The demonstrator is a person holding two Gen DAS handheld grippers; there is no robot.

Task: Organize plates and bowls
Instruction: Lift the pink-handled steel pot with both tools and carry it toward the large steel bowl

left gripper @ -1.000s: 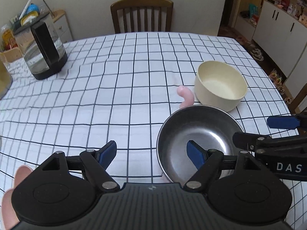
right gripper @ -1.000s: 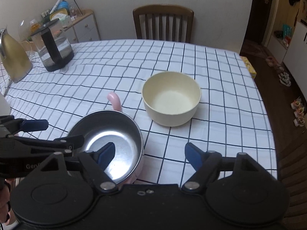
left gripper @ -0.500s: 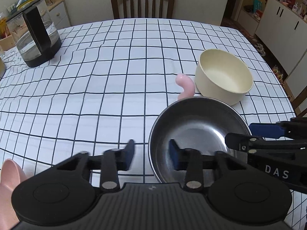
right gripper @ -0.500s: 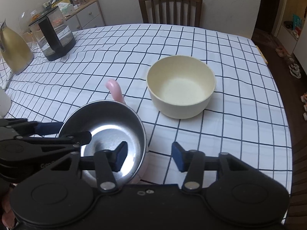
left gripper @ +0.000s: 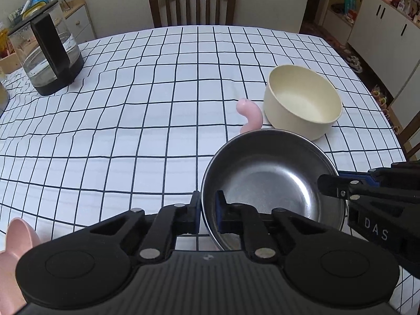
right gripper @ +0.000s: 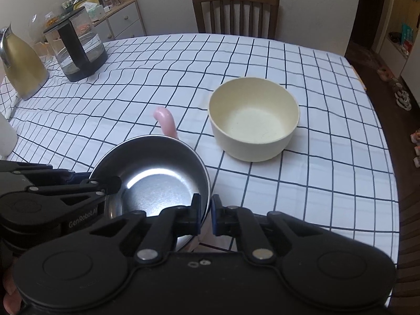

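Both your grippers closed since half second ago, jaws wide apart then, now pinched on steel bowl (left gripper: pixel 273 183) rim. Left gripper (left gripper: pixel 208 211) clenched rim at bowl's 8 o'clock, one finger inside, one outside. Right gripper (right gripper: pixel 206 214) clamped opposite rim at bowl's 4 o'clock in its own view. You had bowl low at table's (left gripper: pixel 131 131) near edge, pink handle (left gripper: pixel 250 115) pointing to 12 o'clock. Cream bowl (right gripper: pixel 254 118) sat at 1 o'clock, just beside. Glass kettle (left gripper: pixel 47 55) stood at 10 o'clock, well apart.
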